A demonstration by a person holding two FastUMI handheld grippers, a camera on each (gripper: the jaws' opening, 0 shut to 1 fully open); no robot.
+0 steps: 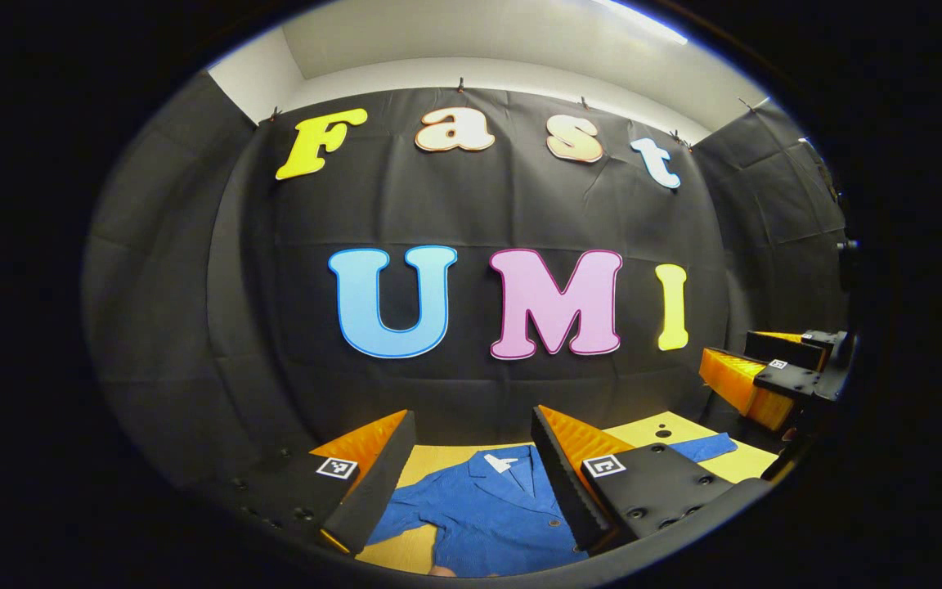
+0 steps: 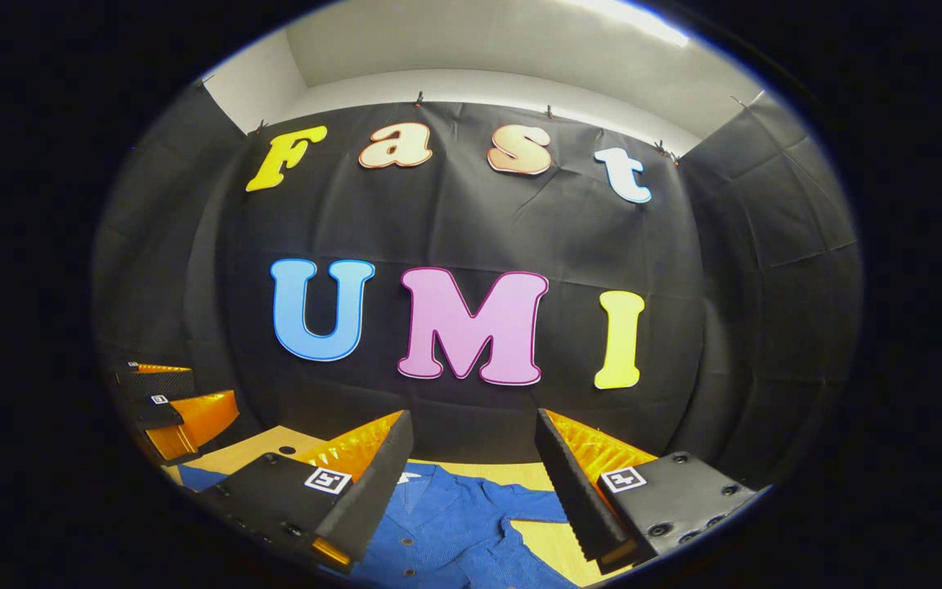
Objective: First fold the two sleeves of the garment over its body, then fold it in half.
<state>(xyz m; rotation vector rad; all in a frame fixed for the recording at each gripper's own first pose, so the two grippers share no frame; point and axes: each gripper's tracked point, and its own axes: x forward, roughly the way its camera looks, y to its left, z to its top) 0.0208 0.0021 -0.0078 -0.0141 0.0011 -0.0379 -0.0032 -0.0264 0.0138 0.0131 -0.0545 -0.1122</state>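
Both grippers hang spread wide, holding nothing: the left gripper [image 1: 471, 466] frames the blue garment [image 1: 487, 515] at bottom centre of the left gripper view, collar upward on the yellow table [image 1: 651, 429]. The right gripper [image 2: 471, 470] is likewise above it, neither clearly nearer.

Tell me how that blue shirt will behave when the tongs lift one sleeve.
The blue shirt lies flat with soft creases on the yellow table, so it probably is floppy and will drape. It looks thin, so likely light. A sleeve lifted alone may drag the body across the table, since nothing pins it.
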